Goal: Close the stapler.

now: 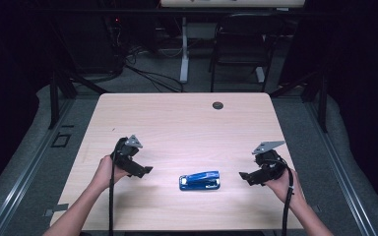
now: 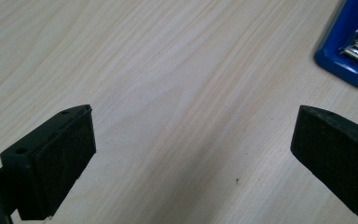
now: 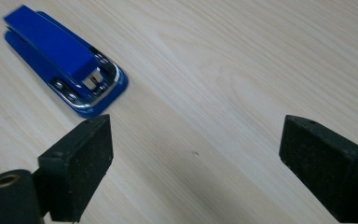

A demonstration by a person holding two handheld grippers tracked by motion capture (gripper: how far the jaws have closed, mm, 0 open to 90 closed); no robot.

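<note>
Both tongs, left [image 1: 146,170] and right [image 1: 243,175], spread empty, flank a rigid, slick blue stapler [image 1: 200,181] near the tabletop's [image 1: 177,123] front edge, likely best gripped across its long sides.

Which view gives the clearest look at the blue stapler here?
The right gripper view: the stapler shows nearly whole and close, with its blue top and metal front visible. The left gripper view catches one corner of it at the frame edge. The high view shows it whole but small, lying on the table.
</note>
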